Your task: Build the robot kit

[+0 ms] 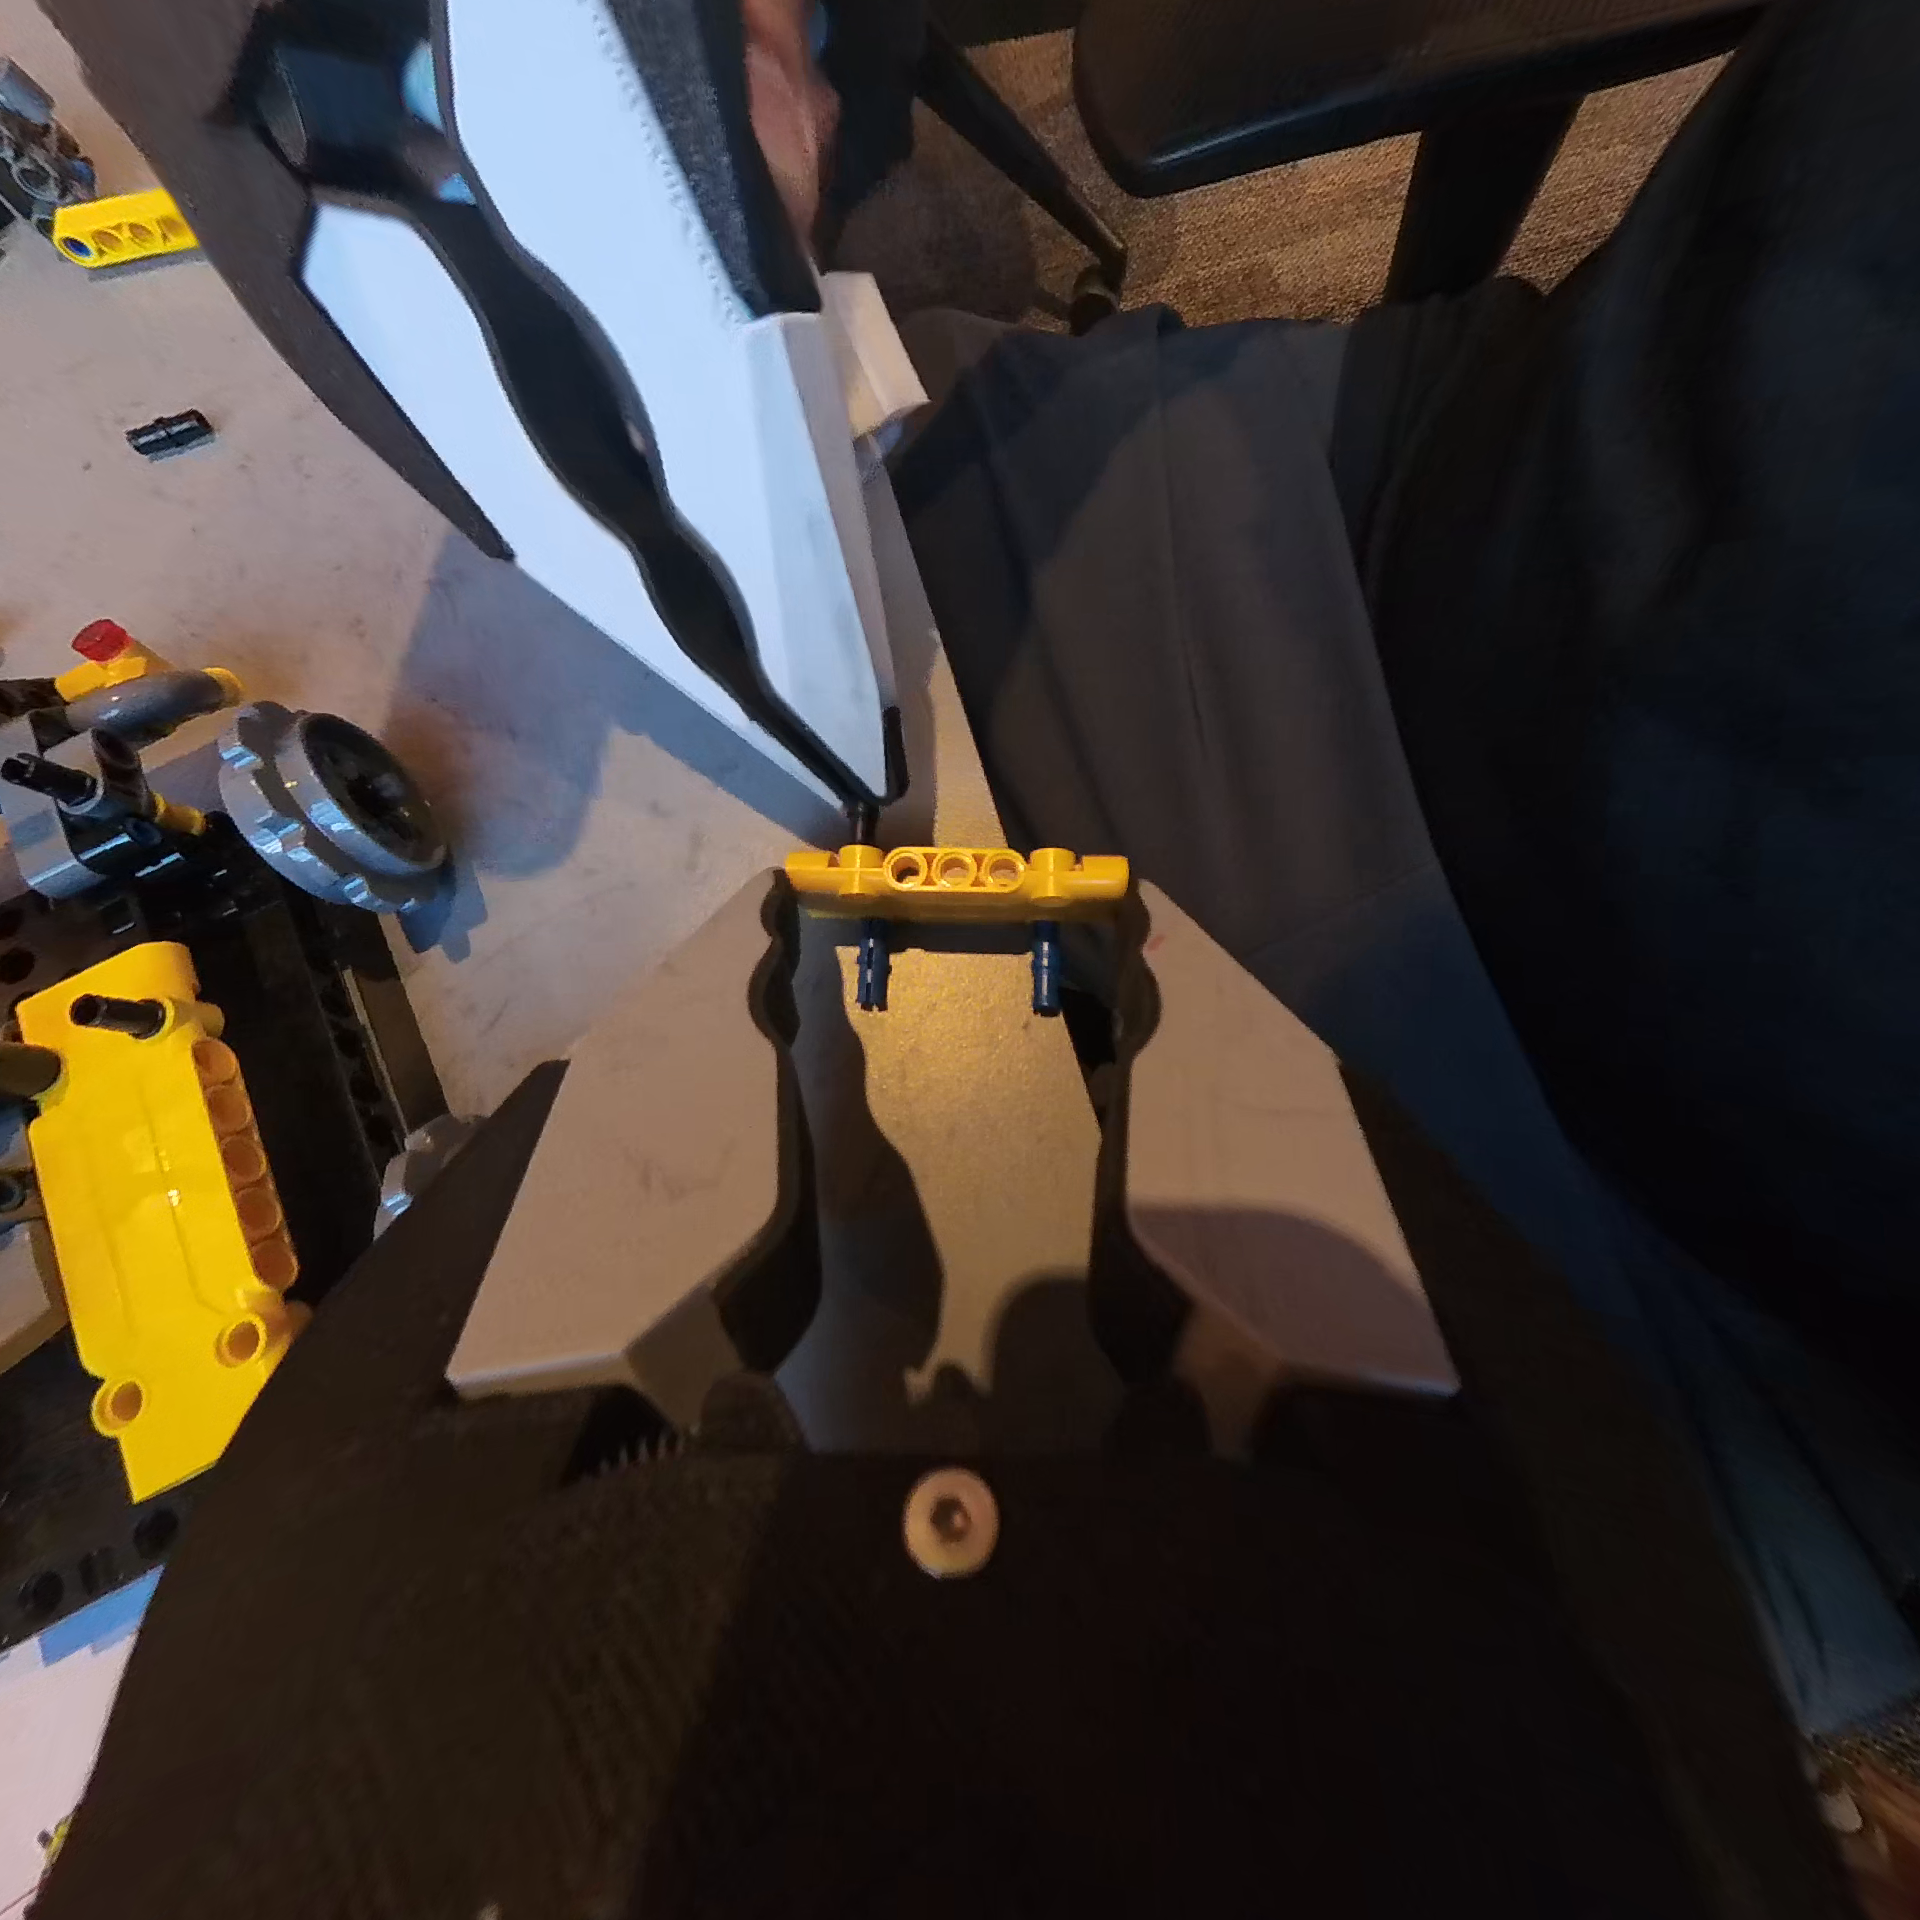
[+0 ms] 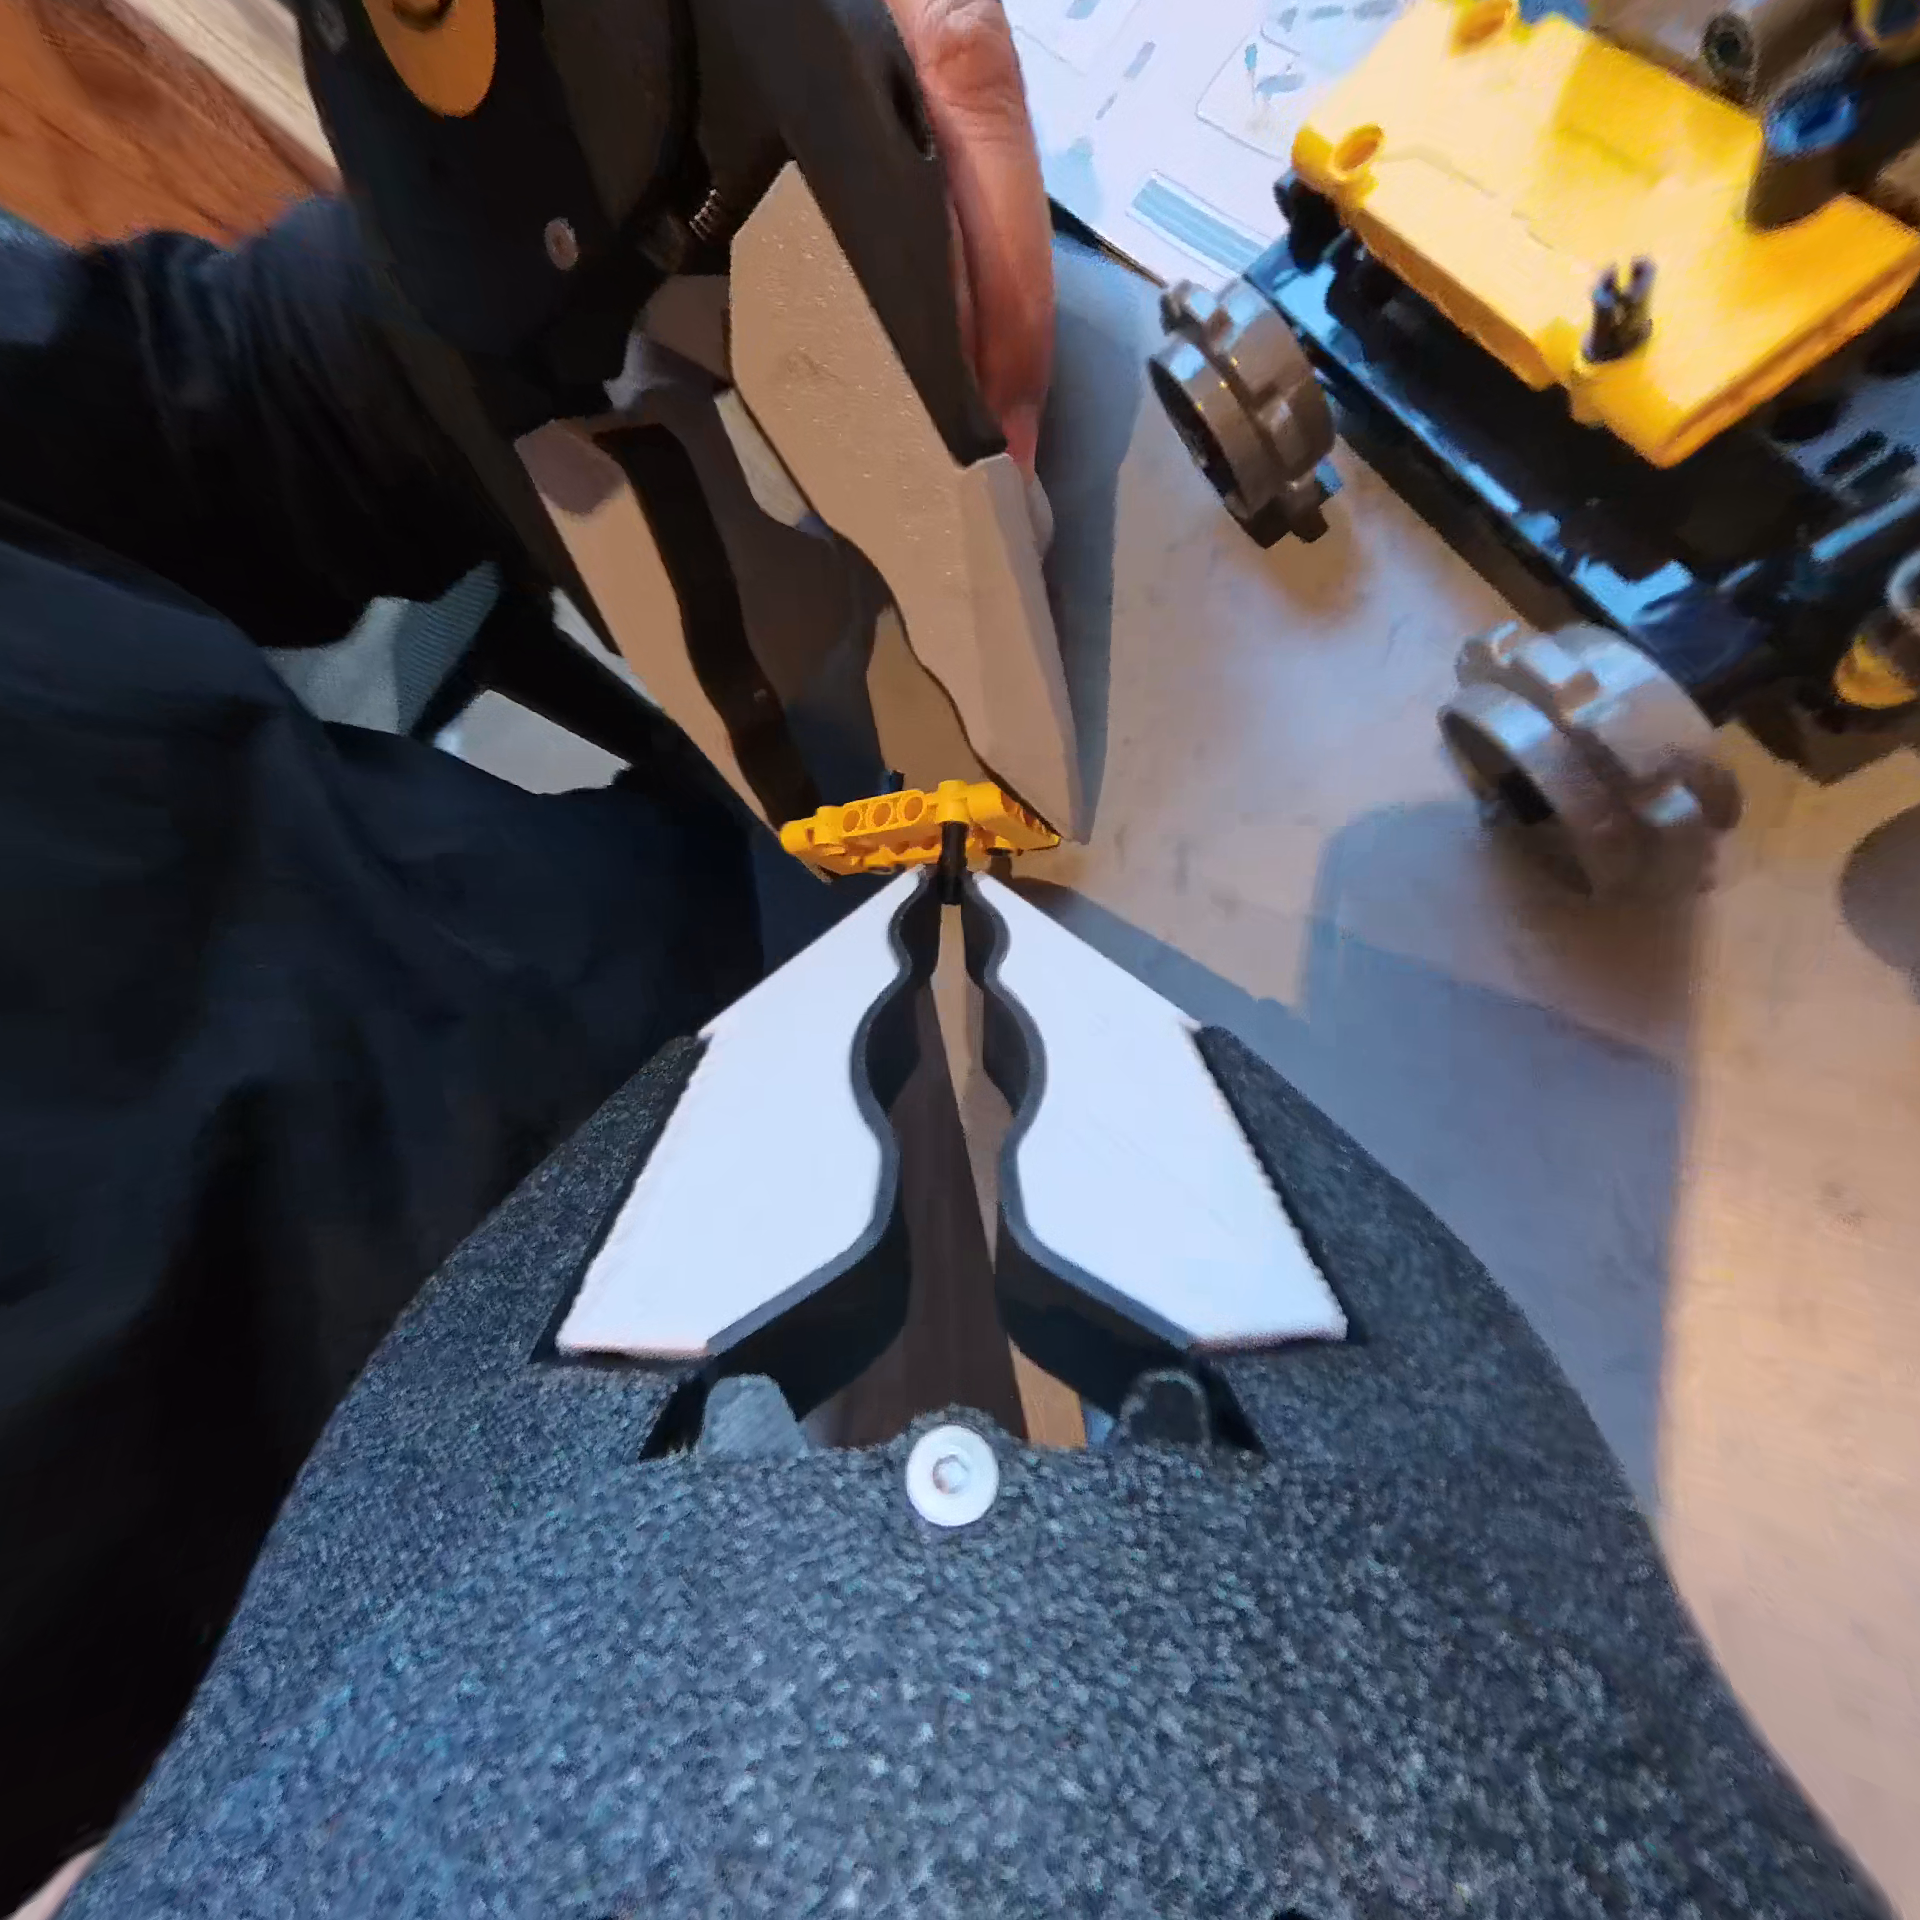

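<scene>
Surface: a pale beige tabletop [image 1: 260, 499] is carrying the loose stock, and its near edge is running beside a person's dark clothing [image 1: 1558, 727]. Room: brown carpet [image 1: 1299, 156] and the black legs of a chair [image 1: 1455, 187] are showing beyond the edge; a strip of wood flooring [image 2: 125, 114] is showing in the right wrist view. Standing on the table: a partly built toy vehicle [image 2: 1621, 260] with yellow body panels, a black frame and grey wheels [image 2: 1569, 748]. Lying well apart from it at the far left: a short yellow beam [image 1: 125, 231] and a small black connector pin [image 1: 169, 433]. Left gripper [image 1: 956, 883], grey fingers: standing moderately apart and clamping a yellow beam with round holes [image 1: 956, 871] [image 2: 914, 826] by its two ends, just over the table edge; two dark blue pins [image 1: 873, 966] are hanging from the beam's underside toward the camera. A bare hand [image 2: 987, 208] is wrapping the left gripper's handle. Right gripper [image 2: 948, 883], white fingers with black pads: drawn nearly together, pinching a thin black pin [image 2: 950, 862] at the very tips. That pin is meeting the top edge of the yellow beam near one end; how deep it is sitting in the beam cannot be told.
</scene>
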The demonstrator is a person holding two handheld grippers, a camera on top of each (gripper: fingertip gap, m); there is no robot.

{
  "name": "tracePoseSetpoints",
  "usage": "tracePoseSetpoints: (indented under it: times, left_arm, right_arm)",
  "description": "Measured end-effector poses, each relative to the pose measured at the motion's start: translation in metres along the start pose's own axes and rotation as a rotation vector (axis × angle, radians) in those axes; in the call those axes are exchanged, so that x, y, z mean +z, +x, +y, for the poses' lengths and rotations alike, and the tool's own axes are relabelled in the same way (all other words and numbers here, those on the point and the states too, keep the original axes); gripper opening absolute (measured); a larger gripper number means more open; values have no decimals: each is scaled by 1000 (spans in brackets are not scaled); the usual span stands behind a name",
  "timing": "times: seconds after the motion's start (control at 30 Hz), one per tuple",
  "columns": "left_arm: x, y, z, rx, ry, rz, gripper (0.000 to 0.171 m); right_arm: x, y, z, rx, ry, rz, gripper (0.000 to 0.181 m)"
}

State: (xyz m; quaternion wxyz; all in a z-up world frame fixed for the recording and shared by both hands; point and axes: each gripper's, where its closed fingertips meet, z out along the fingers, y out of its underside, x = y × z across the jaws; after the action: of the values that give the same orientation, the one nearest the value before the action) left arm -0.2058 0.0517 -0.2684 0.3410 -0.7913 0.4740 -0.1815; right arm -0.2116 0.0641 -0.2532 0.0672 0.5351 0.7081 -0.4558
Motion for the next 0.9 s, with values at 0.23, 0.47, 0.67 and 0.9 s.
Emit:
tracePoseSetpoints:
  times: [0.23,0.47,0.67,0.9]
  left_arm:
    - [0,0,0,-6,6,-1,60]
    - [1,1,-1,-3,3,7,61]
    - [-2,-3,2,-13,-19,-23,60]
    - [0,-2,1,-11,-11,-17,60]
  right_arm:
    - [0,3,-1,-215,-81,177,3]
    - [-1,1,1,-317,-156,265,3]
    - [3,4,-2,-138,-92,165,3]
    - [3,3,0,15,-1,3,3]
